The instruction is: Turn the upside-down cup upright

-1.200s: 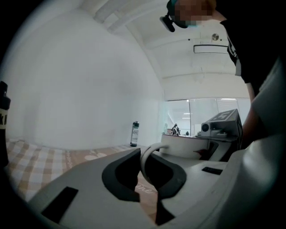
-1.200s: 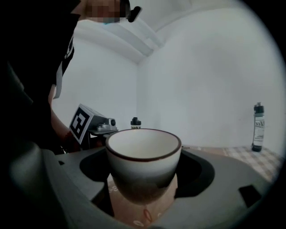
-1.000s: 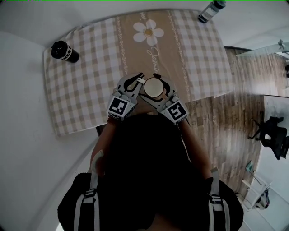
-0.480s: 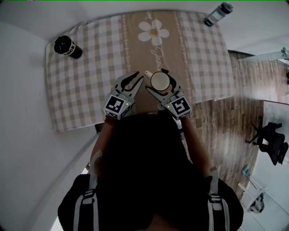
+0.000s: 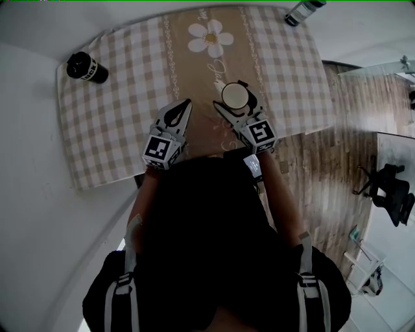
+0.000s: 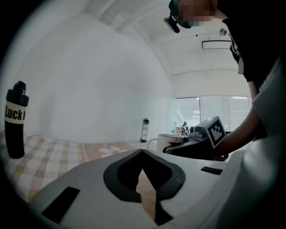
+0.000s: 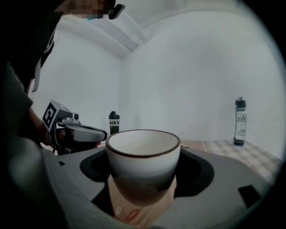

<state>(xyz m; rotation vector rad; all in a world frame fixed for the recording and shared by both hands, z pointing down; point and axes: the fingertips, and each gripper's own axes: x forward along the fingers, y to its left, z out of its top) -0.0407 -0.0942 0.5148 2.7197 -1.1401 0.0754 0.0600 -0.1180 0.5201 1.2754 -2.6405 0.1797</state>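
A white cup (image 5: 234, 94) with a brown rim stands mouth-up between the jaws of my right gripper (image 5: 233, 99), which is shut on its sides. In the right gripper view the cup (image 7: 143, 161) fills the middle and both pads press its wall; whether its base touches the cloth I cannot tell. My left gripper (image 5: 185, 107) is to the cup's left, apart from it. Its jaws have just been closing and now stand shut with nothing between them (image 6: 143, 153). The left gripper view shows the cup (image 6: 166, 140) and its handle beyond the jaws.
The table carries a checked cloth (image 5: 117, 123) with a daisy print (image 5: 211, 37). A black bottle (image 5: 84, 67) stands at the far left corner, a clear bottle (image 5: 301, 11) at the far right. To the right are the table's edge, a wooden floor and an office chair (image 5: 392, 191).
The left gripper opened beside the cup, drew off to the left and shut empty. The right gripper carried the cup a little farther onto the table and to the right.
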